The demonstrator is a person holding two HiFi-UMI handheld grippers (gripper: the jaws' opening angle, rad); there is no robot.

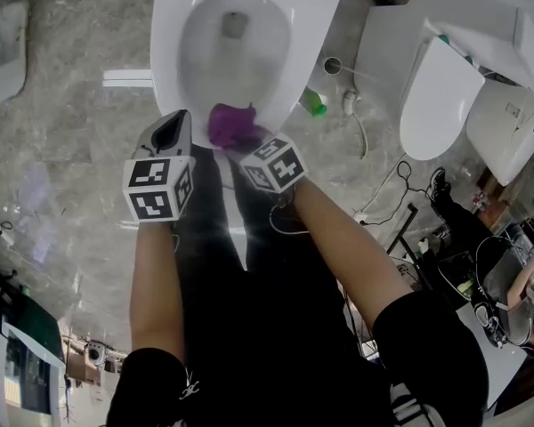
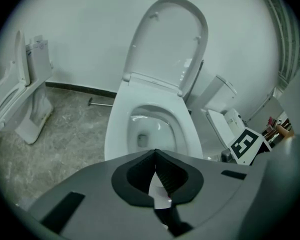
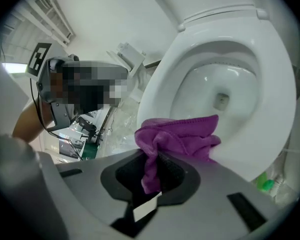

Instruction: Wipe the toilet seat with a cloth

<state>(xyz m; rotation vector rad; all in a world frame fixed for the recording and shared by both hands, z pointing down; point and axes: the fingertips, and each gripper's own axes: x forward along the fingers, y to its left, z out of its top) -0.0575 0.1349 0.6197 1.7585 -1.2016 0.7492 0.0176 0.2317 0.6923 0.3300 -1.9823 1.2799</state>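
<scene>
Here the right gripper [image 3: 151, 154] is closed on the cloth [image 3: 182, 133]: its jaws pinch one fold, a short tail of the fabric hangs down between them, and the rest bunches out in front of the tips. The cloth lies straight ahead of this gripper, at the near front edge of the seat [image 1: 165, 60]. It seems to rest on the seat there, though I cannot tell how firmly it presses. From this point the white ring of the seat goes away on both sides around the bowl [image 1: 231, 52], and its long axis points away from the person, toward the raised lid [image 2: 172, 39]. So, in my judgement, the coming stroke has to follow the curve of the ring to the left or to the right, not cross the open bowl. The left gripper [image 1: 173, 124] is closed with nothing in it. It hangs just beside the cloth on its left, above the front left part of the seat, apart from the cloth. The right hand is therefore the working one. The cloth is purple, with a soft towel-like pile and a stitched hem. It is crumpled into a loose lump rather than spread flat, so only a small part of it can meet the seat.
</scene>
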